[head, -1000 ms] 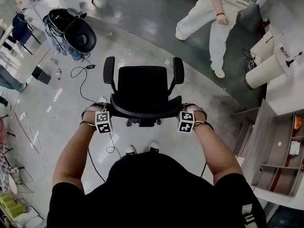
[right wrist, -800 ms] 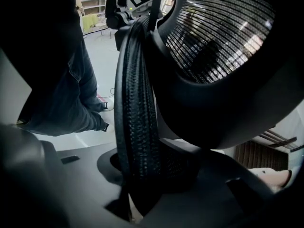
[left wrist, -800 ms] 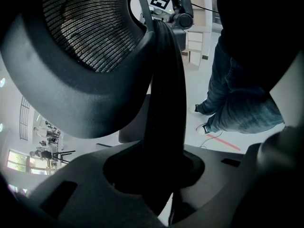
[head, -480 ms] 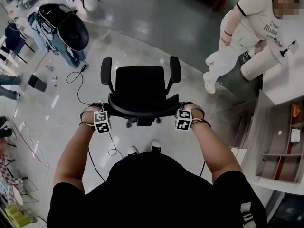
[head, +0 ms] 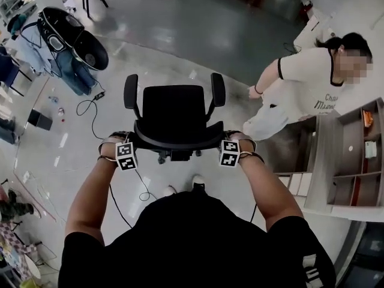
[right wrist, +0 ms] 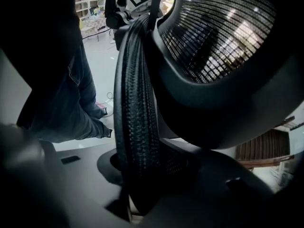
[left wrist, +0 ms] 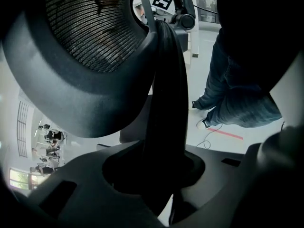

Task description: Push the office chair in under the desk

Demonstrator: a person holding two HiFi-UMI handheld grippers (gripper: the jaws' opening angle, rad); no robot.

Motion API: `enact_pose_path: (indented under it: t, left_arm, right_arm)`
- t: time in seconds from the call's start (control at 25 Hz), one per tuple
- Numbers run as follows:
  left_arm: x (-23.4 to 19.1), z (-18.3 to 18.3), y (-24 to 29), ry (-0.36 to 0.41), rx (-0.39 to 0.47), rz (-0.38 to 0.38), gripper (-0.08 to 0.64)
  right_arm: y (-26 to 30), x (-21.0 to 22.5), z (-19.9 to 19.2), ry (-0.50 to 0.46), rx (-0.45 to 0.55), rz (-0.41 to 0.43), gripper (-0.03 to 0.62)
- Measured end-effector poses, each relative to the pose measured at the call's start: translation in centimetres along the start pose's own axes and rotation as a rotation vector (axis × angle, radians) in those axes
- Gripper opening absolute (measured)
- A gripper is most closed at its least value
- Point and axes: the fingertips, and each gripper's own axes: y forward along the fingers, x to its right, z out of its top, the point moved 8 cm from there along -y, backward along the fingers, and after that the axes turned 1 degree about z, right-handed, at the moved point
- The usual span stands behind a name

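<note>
A black office chair (head: 177, 110) with two armrests stands on the grey floor in front of me, its seat facing away. My left gripper (head: 137, 143) is shut on the left end of the backrest's top rim, and my right gripper (head: 220, 140) is shut on the right end. In the left gripper view the dark rim (left wrist: 164, 103) runs down between the jaws of the left gripper (left wrist: 159, 184), with the mesh back beside it. The right gripper view has the woven rim (right wrist: 135, 103) clamped in the right gripper (right wrist: 142, 184). I cannot make out a desk.
A person in a white shirt (head: 300, 98) bends over close to the chair's right. A wooden shelf unit (head: 351, 161) stands at the right. At the far left are a black salon-type chair (head: 75, 38), cables (head: 90, 107) on the floor and small clutter.
The chair and both grippers have shifted a little up and left in the head view. The person in white has come from the top of the view to the chair's right side.
</note>
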Motion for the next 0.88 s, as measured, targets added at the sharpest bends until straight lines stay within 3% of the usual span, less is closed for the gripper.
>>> enact_pose_path:
  t: [0.52, 0.88]
  left_arm:
    - [-2.2, 1.0, 1.0, 0.108, 0.048, -0.003, 0.126]
    - [-3.2, 5.1, 2.7, 0.191, 0.087, -0.009, 0.127]
  right_arm:
    - [-0.8, -2.5, -0.5, 0.134, -0.035, -0.026, 0.123]
    - [-1.5, -4.8, -4.0, 0.230, -0.063, -0.032, 0.127]
